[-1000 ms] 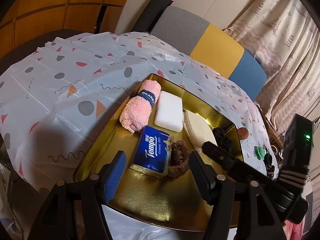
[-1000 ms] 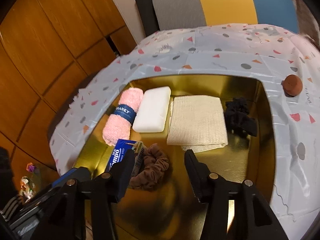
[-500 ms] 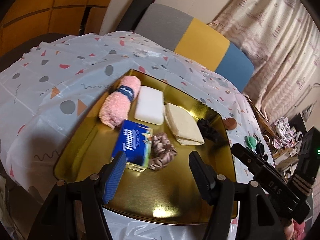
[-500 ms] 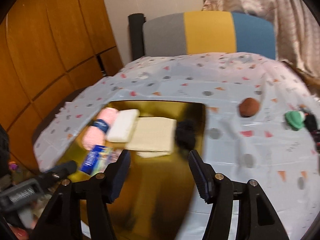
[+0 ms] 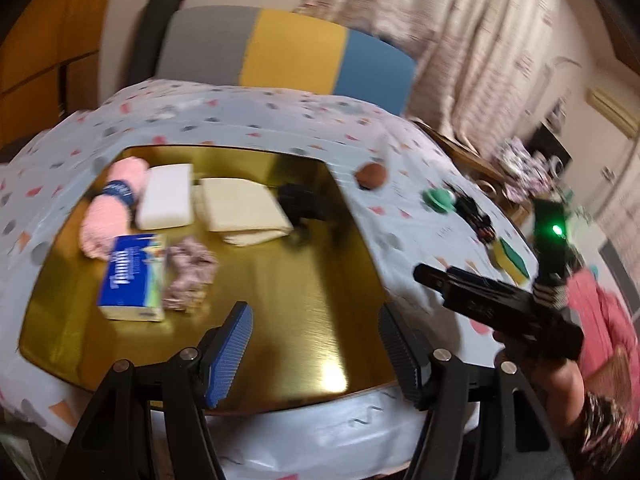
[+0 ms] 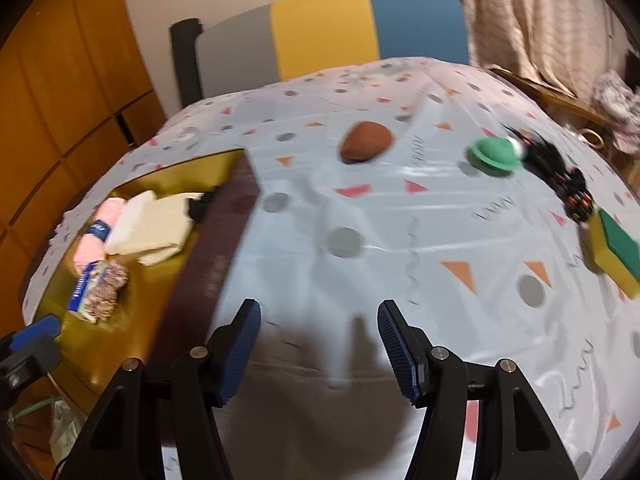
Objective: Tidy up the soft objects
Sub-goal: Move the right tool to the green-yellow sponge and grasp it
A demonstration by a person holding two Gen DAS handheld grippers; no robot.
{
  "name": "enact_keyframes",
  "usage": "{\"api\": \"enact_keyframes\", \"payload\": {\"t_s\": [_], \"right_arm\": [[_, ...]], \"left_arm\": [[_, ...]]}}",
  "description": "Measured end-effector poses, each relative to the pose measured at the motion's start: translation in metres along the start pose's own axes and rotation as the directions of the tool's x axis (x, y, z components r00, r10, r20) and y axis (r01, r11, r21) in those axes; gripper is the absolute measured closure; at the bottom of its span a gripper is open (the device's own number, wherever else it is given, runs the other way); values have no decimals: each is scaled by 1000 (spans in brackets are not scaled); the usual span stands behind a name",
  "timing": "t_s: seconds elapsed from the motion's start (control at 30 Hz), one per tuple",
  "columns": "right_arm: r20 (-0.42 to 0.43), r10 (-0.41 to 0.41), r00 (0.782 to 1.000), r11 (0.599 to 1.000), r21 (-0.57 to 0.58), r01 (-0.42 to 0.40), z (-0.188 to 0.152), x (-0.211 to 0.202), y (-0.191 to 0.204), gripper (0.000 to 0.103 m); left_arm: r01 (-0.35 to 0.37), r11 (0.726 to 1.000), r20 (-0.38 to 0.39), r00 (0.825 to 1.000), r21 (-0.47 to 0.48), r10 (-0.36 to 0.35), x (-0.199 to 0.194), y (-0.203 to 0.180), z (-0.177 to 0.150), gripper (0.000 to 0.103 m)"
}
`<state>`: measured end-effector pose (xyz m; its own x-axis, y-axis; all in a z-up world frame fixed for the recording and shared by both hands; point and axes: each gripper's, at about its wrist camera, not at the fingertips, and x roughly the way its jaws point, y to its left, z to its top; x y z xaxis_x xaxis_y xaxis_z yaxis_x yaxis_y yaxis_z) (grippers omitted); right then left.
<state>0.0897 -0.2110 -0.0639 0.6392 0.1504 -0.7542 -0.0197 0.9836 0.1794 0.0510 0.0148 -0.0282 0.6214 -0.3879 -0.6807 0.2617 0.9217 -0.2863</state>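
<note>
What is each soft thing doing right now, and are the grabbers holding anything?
Pink towel: rolled, in gold tray.
Tissue pack: flat in tray.
Brown sponge: on tablecloth, outside tray.
Left hand-held gripper: open, empty.
Right hand-held gripper: open, empty.

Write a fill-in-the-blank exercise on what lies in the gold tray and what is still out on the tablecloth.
1. The pink rolled towel lies inside the ____ tray.
2. The tissue pack beside the scrunchie is coloured ____.
3. The brown egg-shaped sponge rests on the ____, outside the tray.
4. The yellow sponge at the right has a ____ top layer.

Missing words: gold; blue; tablecloth; green
</note>
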Motion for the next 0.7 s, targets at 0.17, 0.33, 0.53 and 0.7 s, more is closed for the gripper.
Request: {"api": "enact_keyframes", "payload": {"t_s": [0.17,0.33,0.53,0.7], "right_arm": [[-2,-51,999,997,51,51,-4,-1,-29,41],[-16,-92,996,993,77,93,-7,-4,-58,41],[-12,-138,990,986,95,139,0,-16,-113,39],[57,-237,970,965,126,228,30,-34,-188,26]], "left_arm": [[44,998,-10,999,50,-44,4,-28,-5,37],[91,993,-33,995,69,-89,8,-53,-9,37],[134,986,-84,989,104,-125,19,-78,-14,37],[145,982,-112,985,121,-132,25,-91,-17,37]]}}
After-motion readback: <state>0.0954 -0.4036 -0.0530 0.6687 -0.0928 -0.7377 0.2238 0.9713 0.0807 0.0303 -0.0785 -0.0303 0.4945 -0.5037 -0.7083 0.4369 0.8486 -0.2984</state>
